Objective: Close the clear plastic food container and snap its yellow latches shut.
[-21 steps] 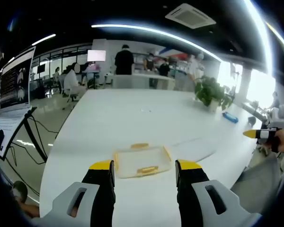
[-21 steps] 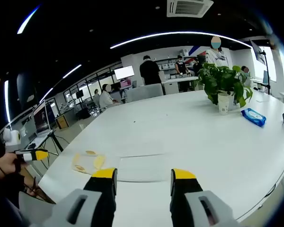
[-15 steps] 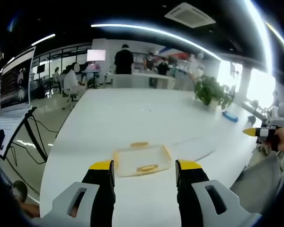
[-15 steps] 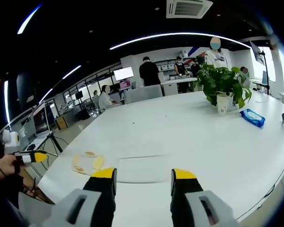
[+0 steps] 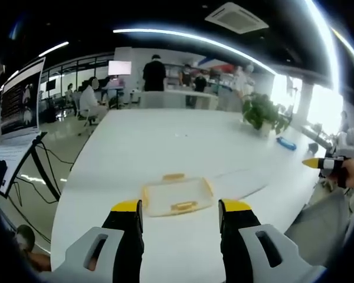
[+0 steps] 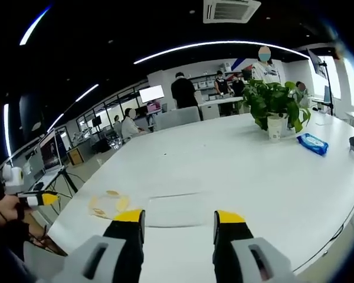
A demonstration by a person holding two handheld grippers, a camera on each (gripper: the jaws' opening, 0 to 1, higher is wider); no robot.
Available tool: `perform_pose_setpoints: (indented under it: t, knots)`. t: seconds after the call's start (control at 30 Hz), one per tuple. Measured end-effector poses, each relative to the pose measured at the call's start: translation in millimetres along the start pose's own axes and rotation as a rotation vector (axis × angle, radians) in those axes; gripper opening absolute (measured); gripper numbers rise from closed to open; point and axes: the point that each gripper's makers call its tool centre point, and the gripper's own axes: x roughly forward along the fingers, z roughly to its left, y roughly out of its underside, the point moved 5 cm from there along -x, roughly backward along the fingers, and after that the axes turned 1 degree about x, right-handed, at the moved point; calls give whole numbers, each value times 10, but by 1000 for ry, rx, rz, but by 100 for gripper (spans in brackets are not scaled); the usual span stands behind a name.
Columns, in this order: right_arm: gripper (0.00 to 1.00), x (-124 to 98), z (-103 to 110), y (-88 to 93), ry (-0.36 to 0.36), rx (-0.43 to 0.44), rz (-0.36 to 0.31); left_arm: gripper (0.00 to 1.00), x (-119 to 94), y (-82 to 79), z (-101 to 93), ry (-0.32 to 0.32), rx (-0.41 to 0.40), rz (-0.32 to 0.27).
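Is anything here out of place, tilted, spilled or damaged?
Nothing stands out. The clear container sits flat on the white table, its lid lying apart beside it. No spill shows. Both the left gripper and right gripper are open.

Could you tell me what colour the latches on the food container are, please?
Yellow; the latches show best in the left gripper view.

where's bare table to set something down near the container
Bare white table stretches from the container to the potted plant and blue pack. The clear lid lies beside the container. The near edge is crowded by the left gripper.
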Motion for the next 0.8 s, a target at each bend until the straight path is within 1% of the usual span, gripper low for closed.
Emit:
perform_pose_setpoints:
  t: [0.03,0.07,0.17,0.33,0.43,0.53,0.6,0.7,0.8]
  knots:
    - [45,-14,-7,-8,6,9,-2,50,3,11,-11,6,3,4]
    - [45,-28,-9,-18,7,17,-5,50,6,23,-26,15,-12,11]
    - [45,-51,-30,-54,10,19,-20,50,7,-12,-33,9,-21,-8]
    - [45,-23,-75,-89,5,13,-18,50,16,-77,-49,5,-17,-27]
    - [44,-15,-67,-110,-1,-4,-24,50,10,-108,-49,3,-13,-43]
    - [44,-12,-42,-99,-8,4,-20,50,6,-102,-42,3,-14,-43]
    - [44,-28,-3,-111,-14,-1,-28,49,-6,-93,-21,-6,-9,-41]
    - [45,-18,8,-116,-15,2,-27,49,-38,-108,6,-22,-14,-52]
    - [45,2,19,-120,-24,-2,-23,47,-50,-102,33,-37,-20,-48]
